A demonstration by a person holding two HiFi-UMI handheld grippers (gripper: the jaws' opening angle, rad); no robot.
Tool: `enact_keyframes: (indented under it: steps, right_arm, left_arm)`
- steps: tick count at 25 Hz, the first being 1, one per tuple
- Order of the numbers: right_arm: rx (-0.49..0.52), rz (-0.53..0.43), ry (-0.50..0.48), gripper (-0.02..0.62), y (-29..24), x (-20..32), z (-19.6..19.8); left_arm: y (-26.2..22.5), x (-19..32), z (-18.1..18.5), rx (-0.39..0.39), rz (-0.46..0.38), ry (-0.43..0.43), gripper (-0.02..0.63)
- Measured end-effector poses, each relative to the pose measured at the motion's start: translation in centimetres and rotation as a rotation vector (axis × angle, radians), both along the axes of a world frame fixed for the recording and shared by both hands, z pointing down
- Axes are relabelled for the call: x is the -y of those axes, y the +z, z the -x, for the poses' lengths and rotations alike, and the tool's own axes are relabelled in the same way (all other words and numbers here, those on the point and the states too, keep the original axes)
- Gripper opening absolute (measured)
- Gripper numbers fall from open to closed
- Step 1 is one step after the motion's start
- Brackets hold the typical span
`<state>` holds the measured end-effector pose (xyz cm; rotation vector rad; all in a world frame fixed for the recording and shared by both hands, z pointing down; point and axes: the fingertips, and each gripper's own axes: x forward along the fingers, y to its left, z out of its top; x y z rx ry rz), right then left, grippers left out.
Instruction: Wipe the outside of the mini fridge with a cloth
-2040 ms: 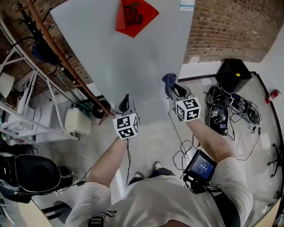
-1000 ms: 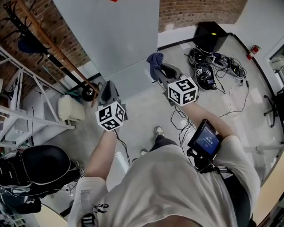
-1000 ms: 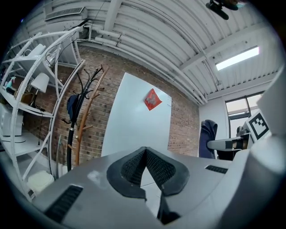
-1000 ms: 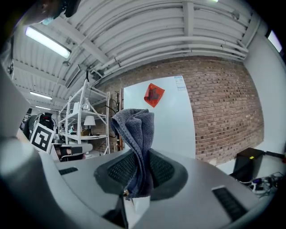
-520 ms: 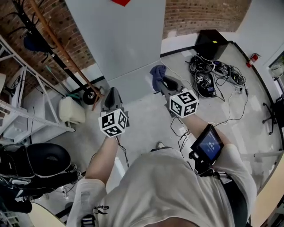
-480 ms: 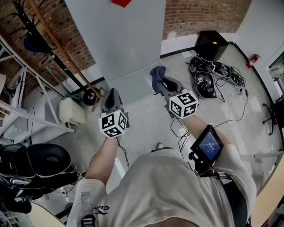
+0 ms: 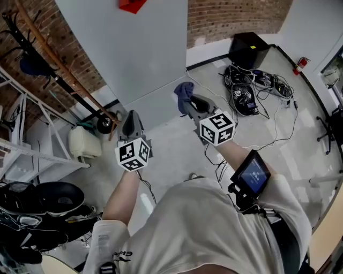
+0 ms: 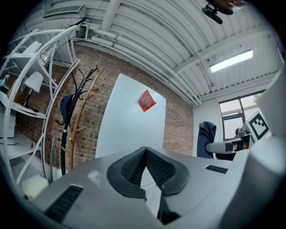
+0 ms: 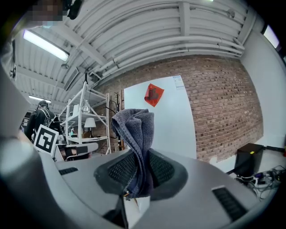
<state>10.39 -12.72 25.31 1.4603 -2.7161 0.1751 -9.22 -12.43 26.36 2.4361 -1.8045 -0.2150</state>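
Brick wall [image 7: 241,16] behind fridge [image 7: 134,48]; right gripper [image 7: 189,101] clamps cloth [image 7: 184,91].

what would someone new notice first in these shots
The blue cloth bunched upright in the shut right tongs stands out first. Ahead rises the pale grey fridge against the brick wall, a red sticker high on it. The left tongs are shut and empty.

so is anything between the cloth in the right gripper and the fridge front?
Nothing visible. The cloth is clamped in the right gripper, facing the fridge, with only open air between them.
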Motion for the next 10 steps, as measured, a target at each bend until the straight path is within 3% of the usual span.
enact_keyframes:
  steps: [10]
  right_arm:
    - [-0.013,0.006,-0.003,0.086,-0.4,1.4,-1.0]
  left_arm:
    - [0.1,1.8,-2.2,-0.012,-0.007,0.035,0.003]
